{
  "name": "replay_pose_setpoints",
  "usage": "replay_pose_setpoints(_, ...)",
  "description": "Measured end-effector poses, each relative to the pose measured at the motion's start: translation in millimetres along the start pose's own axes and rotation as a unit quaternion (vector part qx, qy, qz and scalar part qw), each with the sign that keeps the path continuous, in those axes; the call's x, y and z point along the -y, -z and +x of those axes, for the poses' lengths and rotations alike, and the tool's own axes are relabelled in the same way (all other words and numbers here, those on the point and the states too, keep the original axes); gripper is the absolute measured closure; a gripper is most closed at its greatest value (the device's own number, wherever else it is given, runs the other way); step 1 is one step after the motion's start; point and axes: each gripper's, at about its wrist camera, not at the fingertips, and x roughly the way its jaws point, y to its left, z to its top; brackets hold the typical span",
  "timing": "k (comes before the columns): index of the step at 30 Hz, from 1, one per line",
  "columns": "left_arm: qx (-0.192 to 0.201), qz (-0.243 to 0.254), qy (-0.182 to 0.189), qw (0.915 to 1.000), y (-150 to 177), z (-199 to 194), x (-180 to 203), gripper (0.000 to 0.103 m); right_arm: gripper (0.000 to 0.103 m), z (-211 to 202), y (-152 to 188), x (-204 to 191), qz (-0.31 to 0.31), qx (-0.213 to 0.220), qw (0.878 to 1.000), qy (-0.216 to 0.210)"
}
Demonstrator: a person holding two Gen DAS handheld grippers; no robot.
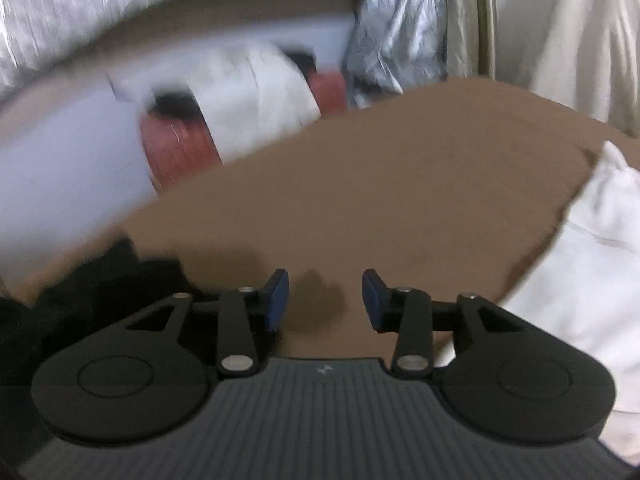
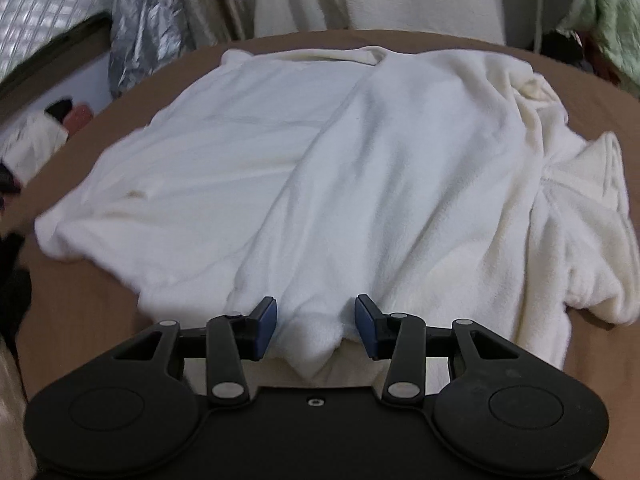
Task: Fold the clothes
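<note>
A white fleece garment (image 2: 320, 168) lies spread across the brown table (image 2: 80, 300), rumpled and bunched along its right side. Its near hem humps up between the blue pads (image 2: 266, 326) of the right gripper (image 2: 316, 326), whose jaws stand partly apart; whether they pinch the fabric I cannot tell. The left gripper (image 1: 325, 300) hangs over bare tabletop to the left, jaws partly open with nothing between them. A dark cloth (image 1: 60, 312) lies by its left side.
</note>
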Motion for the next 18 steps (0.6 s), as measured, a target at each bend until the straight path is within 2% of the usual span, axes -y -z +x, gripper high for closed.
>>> replay_pose_setpoints(2,-0.036,-0.023,0.064,0.9971,2,8,3,0.064,0.047,-8,10,0,-0.006,-0.018,1.0,0.012)
replay_pose_setpoints(3,-0.039,-0.014,0.083,0.9957,4,8,10,0.064,0.047,-13,15,0,-0.008,-0.028,0.999,0.02)
replay_pose_setpoints(5,-0.022,0.031,0.108,0.9934,7,-3,37,0.062,0.047,-25,29,4,0.002,-0.032,0.999,0.015)
replay_pose_setpoints(6,-0.013,0.049,0.134,0.9896,9,-12,50,0.061,0.047,-32,36,7,0.009,-0.033,0.999,0.011)
replay_pose_setpoints(7,-0.003,0.067,0.17,0.9832,13,-24,61,0.061,0.047,-39,42,9,0.015,-0.033,0.999,0.007)
replay_pose_setpoints(8,-0.001,0.085,0.206,0.9748,20,-35,76,0.056,0.047,-49,49,13,0.024,-0.024,0.999,-0.001)
replay_pose_setpoints(9,-0.003,0.104,0.243,0.9644,27,-45,92,0.051,0.047,-59,54,16,0.034,-0.01,0.999,-0.011)
replay_pose_setpoints(11,-0.012,0.144,0.314,0.9383,45,-67,127,0.05,0.046,-71,63,29,0.068,0.01,0.997,-0.028)
replay_pose_setpoints(14,-0.036,0.222,0.396,0.8904,79,-97,186,0.05,0.046,-73,72,48,0.119,0.025,0.992,-0.033)
replay_pose_setpoints(16,-0.049,0.287,0.42,0.8595,106,-117,223,0.049,0.046,-75,74,59,0.146,0.04,0.988,-0.038)
replay_pose_setpoints(18,-0.065,0.344,0.425,0.8348,132,-130,255,0.045,0.046,-81,69,69,0.167,0.061,0.983,-0.046)
